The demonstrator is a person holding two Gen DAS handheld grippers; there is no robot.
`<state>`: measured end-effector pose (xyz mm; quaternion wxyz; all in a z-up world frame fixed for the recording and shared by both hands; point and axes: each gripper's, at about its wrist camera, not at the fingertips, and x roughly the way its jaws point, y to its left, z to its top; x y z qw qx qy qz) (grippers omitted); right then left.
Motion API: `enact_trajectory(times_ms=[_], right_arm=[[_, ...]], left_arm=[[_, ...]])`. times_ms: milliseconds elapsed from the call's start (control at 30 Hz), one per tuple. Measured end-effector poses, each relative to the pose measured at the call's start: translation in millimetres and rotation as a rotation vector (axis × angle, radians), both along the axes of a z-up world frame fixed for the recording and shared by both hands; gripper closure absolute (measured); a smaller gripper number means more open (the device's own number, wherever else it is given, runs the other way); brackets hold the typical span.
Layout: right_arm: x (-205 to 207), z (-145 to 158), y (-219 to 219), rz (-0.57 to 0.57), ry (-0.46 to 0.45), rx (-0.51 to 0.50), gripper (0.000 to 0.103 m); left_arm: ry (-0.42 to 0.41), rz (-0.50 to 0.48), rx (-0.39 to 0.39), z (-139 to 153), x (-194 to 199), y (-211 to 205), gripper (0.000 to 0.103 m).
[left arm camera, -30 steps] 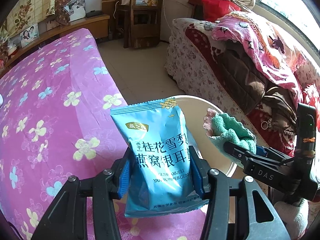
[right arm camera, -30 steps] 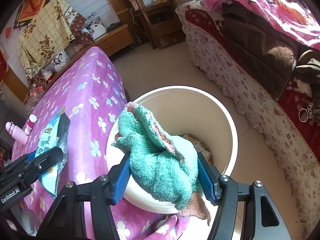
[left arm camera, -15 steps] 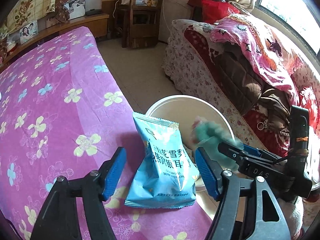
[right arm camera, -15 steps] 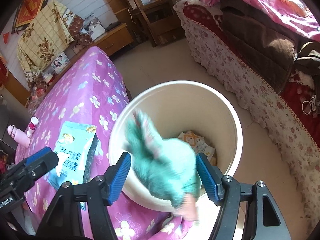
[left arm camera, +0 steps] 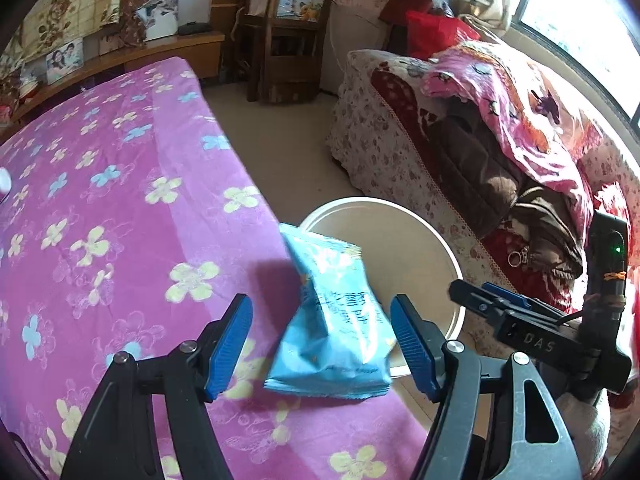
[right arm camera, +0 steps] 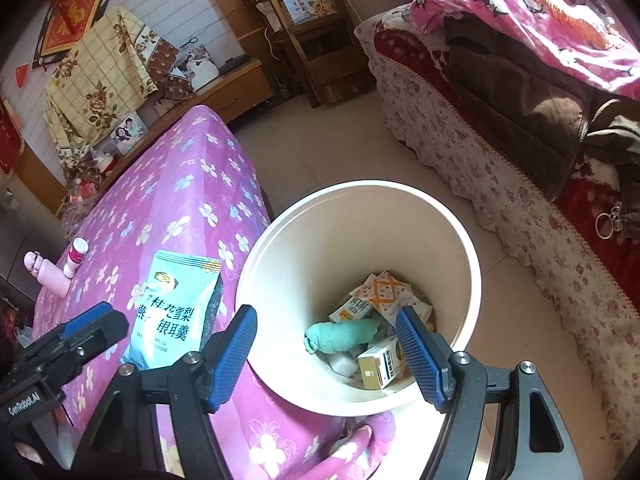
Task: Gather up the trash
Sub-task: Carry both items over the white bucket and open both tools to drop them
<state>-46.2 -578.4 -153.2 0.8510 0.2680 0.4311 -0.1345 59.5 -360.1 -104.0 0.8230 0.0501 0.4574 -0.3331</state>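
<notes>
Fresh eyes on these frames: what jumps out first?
The light-blue foil snack bag lying on the purple flowered bedspread, right beside the round cream plastic bin. Inside the bin, a rolled teal towel sits on small cartons. Both blue-padded grippers, left and right, are open and empty.

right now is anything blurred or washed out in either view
Left wrist view: the blue snack bag is smeared by blur and the window is blown out white. Right wrist view: sharp, sunlit, edges bent by fisheye.
</notes>
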Motion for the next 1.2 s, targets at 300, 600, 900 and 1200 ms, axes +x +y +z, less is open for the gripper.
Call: enact_trajectory(times_ms=[300,600,900,1200], right_arm=[[-0.1,-2.8,-5.2,-0.010,-0.001,0.014,0.028],[-9.1,3.2,-13.2,-0.038,0.004,-0.015,0.028],[-15.4,25.5,4.5,-0.020,-0.035,-0.106,0.028],[-26.6,53.2,41.7,-0.008,-0.100,-0.197,0.028]], left_arm=[[0.095,-0.007,0.017,-28.7,1.2,0.1,0.031],[0.116,-0.114,-0.052,-24.7,-12.8,-30.5,0.031],[0.033,-0.084,-0.014,-12.2,-16.6,-19.8,0.031],[-0.095,-0.001,-0.001,11.3,-24.1,12.9,0.031]])
